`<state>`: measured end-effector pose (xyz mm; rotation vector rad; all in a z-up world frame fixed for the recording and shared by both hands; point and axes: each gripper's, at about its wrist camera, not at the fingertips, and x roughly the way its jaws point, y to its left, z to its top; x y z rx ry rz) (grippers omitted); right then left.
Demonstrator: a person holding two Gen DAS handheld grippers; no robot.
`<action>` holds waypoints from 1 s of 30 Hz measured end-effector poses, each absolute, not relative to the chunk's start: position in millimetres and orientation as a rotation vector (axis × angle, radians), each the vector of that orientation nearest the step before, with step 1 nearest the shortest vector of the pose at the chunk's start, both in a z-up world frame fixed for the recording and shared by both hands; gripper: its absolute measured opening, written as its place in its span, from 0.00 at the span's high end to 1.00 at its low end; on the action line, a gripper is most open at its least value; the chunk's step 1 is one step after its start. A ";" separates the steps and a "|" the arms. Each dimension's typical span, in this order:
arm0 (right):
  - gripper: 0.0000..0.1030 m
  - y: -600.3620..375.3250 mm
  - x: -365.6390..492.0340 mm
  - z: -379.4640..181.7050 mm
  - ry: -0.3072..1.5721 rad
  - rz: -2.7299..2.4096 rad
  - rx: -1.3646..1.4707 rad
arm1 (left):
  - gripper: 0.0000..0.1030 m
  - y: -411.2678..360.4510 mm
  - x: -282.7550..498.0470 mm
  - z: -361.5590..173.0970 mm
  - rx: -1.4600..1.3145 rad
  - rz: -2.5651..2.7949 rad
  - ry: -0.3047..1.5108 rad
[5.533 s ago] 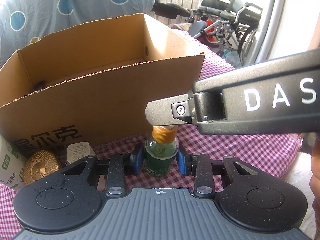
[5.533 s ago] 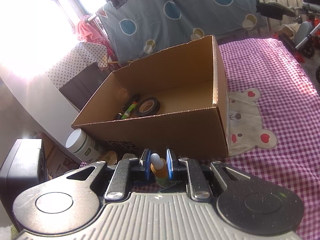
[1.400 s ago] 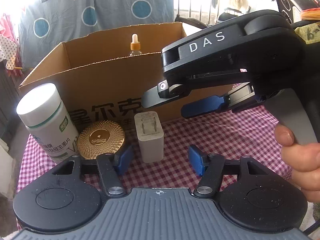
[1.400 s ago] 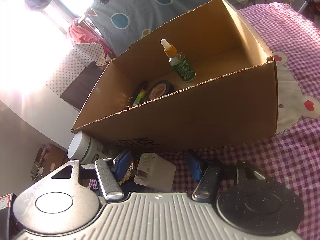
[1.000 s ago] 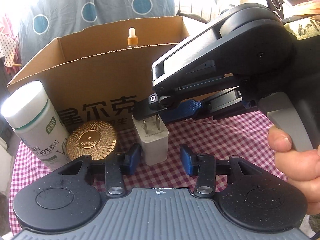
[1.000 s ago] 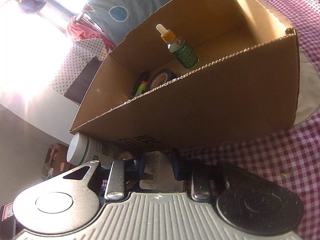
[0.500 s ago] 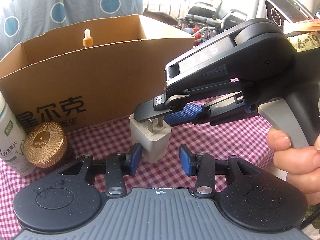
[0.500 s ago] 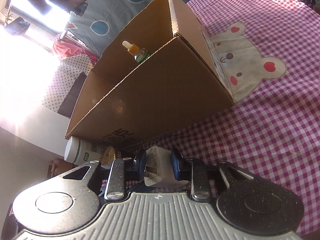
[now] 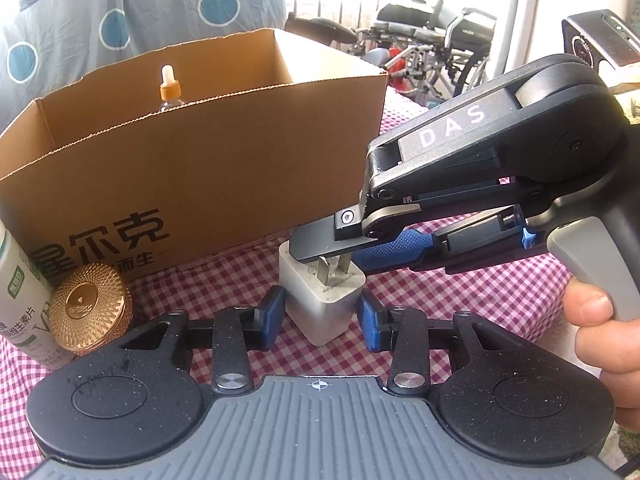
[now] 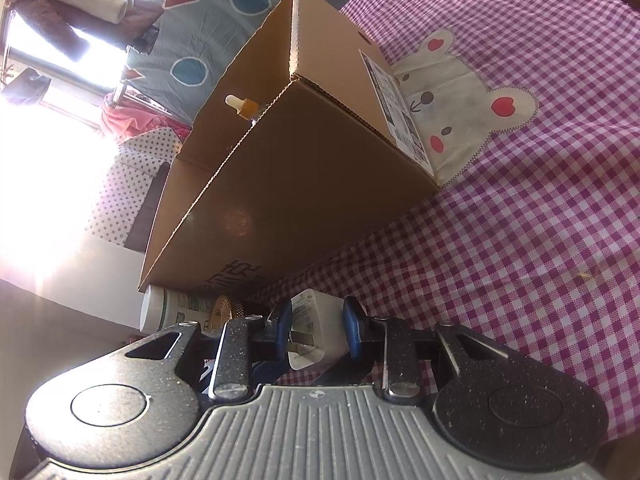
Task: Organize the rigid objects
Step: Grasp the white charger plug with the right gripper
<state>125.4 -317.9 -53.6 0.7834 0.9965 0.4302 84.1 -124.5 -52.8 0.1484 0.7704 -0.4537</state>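
The white plug-in charger (image 9: 324, 300) sits tilted on the pink-checked tabletop (image 9: 500, 292), prongs upward, just in front of the open cardboard box (image 9: 200, 184) and not yet inside it.

The right tool (image 10: 318, 320), held by a person's hand (image 9: 604, 344), reaches in from the side. In its own view, both blue pads lie against opposite faces of the charger, so it appears to be gripping it. The charger's tilt fits that reading.

The left tool (image 9: 320, 318) straddles the same charger from the near side. Its jaws have just been closing with the charger between them. One pad is at the charger's side, but a gap shows at the other, so it is open and not clamped.

The step in hand looks like picking up the charger, the next item to go into the box. A dropper bottle (image 9: 170, 88) already stands inside. A gold round tin (image 9: 92, 312) and a white supplement bottle (image 9: 20, 312) wait beside the box.

Only one tool needs the charger. The next move probably calls for one of them to hold it firmly while the other backs off. The charger then has to rise clear of the box's near wall before it is lowered in. The smooth, tilted body could twist out of a grip that is off-centre.
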 end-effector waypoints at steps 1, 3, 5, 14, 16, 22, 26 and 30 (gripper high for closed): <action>0.70 -317.1 123.7 -54.1 0.997 0.430 0.783 | 0.62 -125.4 83.1 -52.4 0.154 -0.451 0.773; 0.70 -318.8 123.2 -53.6 0.999 0.432 0.783 | 0.62 -125.9 82.0 -52.3 0.161 -0.444 0.782; 0.70 -317.5 121.4 -53.3 1.000 0.429 0.787 | 0.62 -126.5 82.5 -52.3 0.169 -0.442 0.793; 0.70 -314.8 114.3 -52.3 1.012 0.438 0.818 | 0.67 -123.8 81.9 -50.5 0.189 -0.448 0.817; 0.69 -315.4 115.0 -53.7 1.008 0.433 0.833 | 0.67 -123.9 82.9 -51.2 0.187 -0.444 0.817; 0.66 -314.1 118.6 -57.9 0.996 0.415 0.847 | 0.67 -124.5 92.8 -54.2 0.169 -0.429 0.828; 0.65 -312.5 120.3 -57.4 0.996 0.409 0.838 | 0.68 -125.2 98.3 -53.5 0.160 -0.418 0.839; 0.65 -310.8 121.2 -56.0 0.998 0.407 0.834 | 0.69 -125.9 97.9 -52.5 0.164 -0.409 0.842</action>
